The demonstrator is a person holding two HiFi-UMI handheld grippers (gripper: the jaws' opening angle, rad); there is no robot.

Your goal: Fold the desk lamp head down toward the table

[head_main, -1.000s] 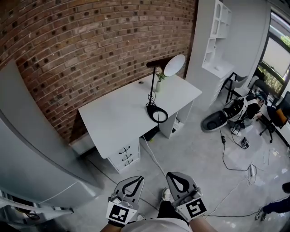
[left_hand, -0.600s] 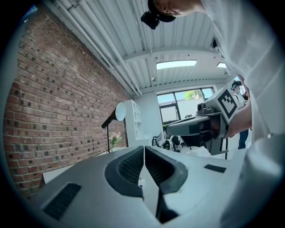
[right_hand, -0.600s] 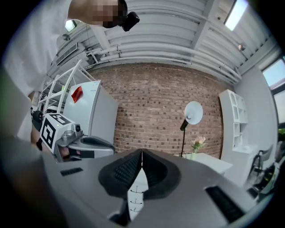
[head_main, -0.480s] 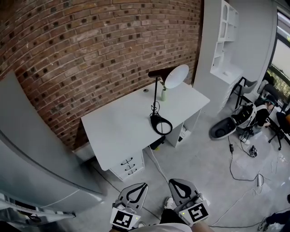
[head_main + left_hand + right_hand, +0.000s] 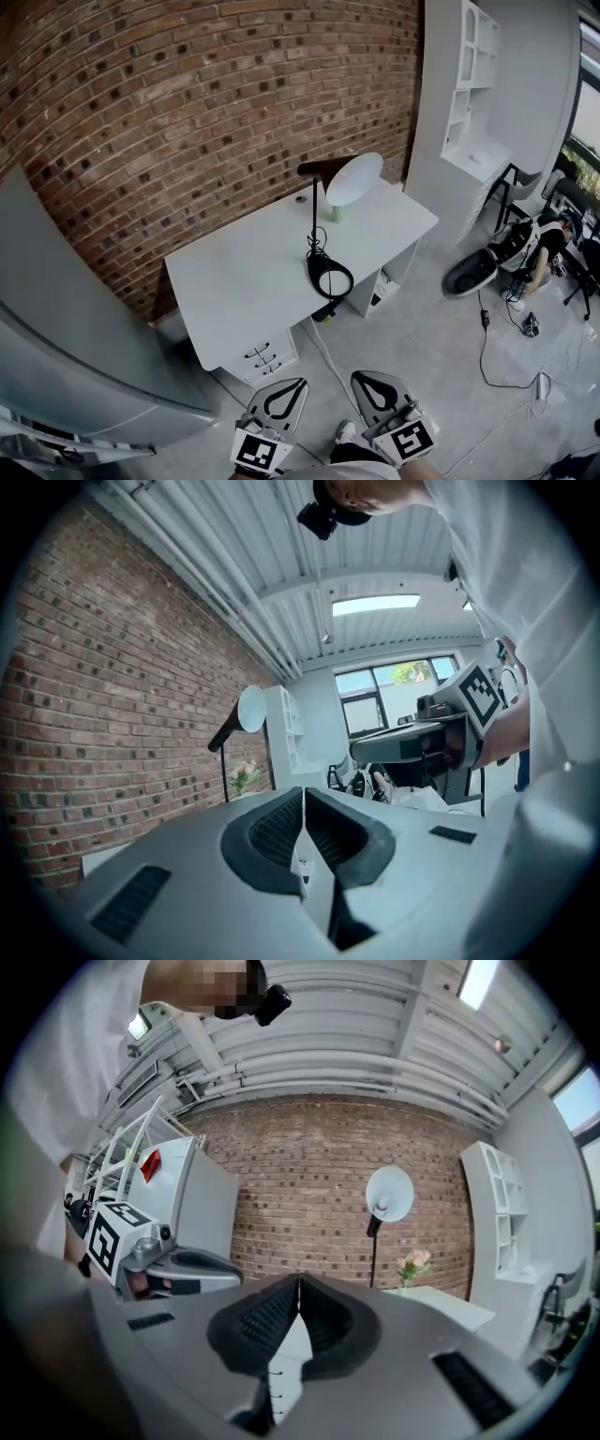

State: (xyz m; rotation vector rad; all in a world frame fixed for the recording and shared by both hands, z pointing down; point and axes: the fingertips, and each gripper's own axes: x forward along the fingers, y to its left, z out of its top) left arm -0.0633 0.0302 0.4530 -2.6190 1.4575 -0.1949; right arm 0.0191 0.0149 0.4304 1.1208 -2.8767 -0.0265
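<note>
A black desk lamp stands on the white desk (image 5: 244, 281), its round base (image 5: 330, 277) near the desk's front edge. A thin upright stem carries the arm and the white disc-shaped lamp head (image 5: 353, 179), which is raised and tilted. The lamp head (image 5: 250, 708) shows far off in the left gripper view, and the lamp head (image 5: 389, 1192) shows against the brick wall in the right gripper view. My left gripper (image 5: 288, 385) and right gripper (image 5: 367, 380) sit side by side at the bottom of the head view, well short of the desk. Both are shut with nothing between the jaws.
A small vase of flowers (image 5: 336, 213) stands behind the lamp. A brick wall (image 5: 187, 112) backs the desk, with a grey cabinet (image 5: 66, 356) on the left and white shelving (image 5: 469, 84) on the right. Cables (image 5: 497, 366) and chairs lie on the floor at right.
The desk and lamp have come closer and sit lower in the head view. Both grippers stay shut, side by side at the bottom edge.
</note>
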